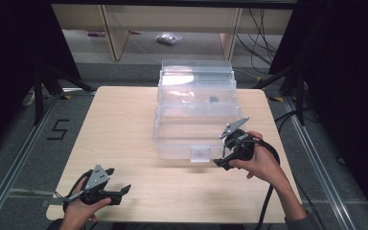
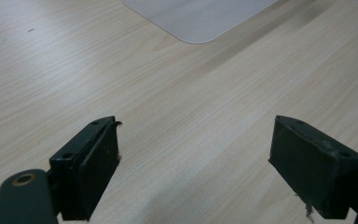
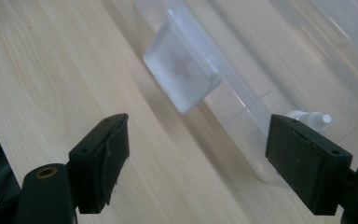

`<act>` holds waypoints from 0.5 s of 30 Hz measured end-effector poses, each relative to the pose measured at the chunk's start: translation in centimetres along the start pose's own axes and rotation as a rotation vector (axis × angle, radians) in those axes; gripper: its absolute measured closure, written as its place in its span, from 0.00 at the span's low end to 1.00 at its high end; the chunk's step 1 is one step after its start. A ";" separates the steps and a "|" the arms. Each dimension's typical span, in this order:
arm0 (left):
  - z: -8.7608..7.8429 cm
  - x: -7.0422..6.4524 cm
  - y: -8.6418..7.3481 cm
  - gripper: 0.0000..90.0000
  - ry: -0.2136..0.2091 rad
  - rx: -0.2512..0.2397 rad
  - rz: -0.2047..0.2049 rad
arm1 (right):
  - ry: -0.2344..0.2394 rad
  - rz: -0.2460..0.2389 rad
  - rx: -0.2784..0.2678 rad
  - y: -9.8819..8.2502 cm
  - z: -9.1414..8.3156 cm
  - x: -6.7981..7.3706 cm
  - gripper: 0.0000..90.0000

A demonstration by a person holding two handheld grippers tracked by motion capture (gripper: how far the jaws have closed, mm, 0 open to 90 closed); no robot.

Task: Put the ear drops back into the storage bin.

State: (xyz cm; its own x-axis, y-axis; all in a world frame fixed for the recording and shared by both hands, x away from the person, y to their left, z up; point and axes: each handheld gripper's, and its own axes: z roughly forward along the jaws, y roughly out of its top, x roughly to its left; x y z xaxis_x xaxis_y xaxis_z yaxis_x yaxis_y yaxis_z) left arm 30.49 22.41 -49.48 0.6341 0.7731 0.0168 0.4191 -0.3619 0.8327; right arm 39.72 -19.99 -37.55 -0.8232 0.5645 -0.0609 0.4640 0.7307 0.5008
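Left gripper (image 1: pixel 124 189) low at the table's near left corner, held in the left hand (image 1: pixel 79 207), jaws spread wide with bare wood between them, empty; pointing right along the near edge. In the left gripper view, same wide gap (image 2: pixel 193 161), over pale wooden table (image 2: pixel 177 116), a rounded table corner at top.

Centre: clear plastic storage box (image 1: pixel 196 115) on the table (image 1: pixel 120 129), toward the far side, lid standing open at the back; long axis running near to far, frosted front latch (image 1: pixel 201 154) facing the person. Small dark item inside (image 1: pixel 213 99), too small to identify.

Right gripper (image 1: pixel 222 163) just beside the box's near right corner, in the right hand (image 1: pixel 261 160), pointing left toward the latch. Jaws wide apart, holding nothing (image 3: pixel 196 161); latch (image 3: pixel 182 74) ahead, not touched.
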 end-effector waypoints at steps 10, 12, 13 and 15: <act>-0.1 0.1 0.0 0.17 -0.001 0.007 0.010 | 0.015 -0.011 -0.004 -0.6 0.4 0.7 0.25; -0.1 0.1 0.0 0.17 -0.001 0.008 0.011 | 0.011 -0.007 -0.006 -0.8 0.4 0.8 0.25; -0.1 0.1 0.0 0.17 -0.002 0.008 0.011 | 0.014 -0.002 0.000 -0.9 0.4 1.0 0.25; -0.1 0.1 0.0 0.17 -0.001 0.009 0.011 | 0.022 -0.011 -0.004 -1.2 0.6 1.1 0.25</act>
State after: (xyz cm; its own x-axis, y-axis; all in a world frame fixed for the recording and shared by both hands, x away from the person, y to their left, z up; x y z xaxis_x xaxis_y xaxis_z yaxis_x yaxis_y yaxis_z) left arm 30.49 22.50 -49.45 0.6395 0.7684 0.0250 0.4179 -0.3748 0.8276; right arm 38.43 -19.98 -38.71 -0.8354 0.5476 -0.0476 0.4534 0.7354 0.5035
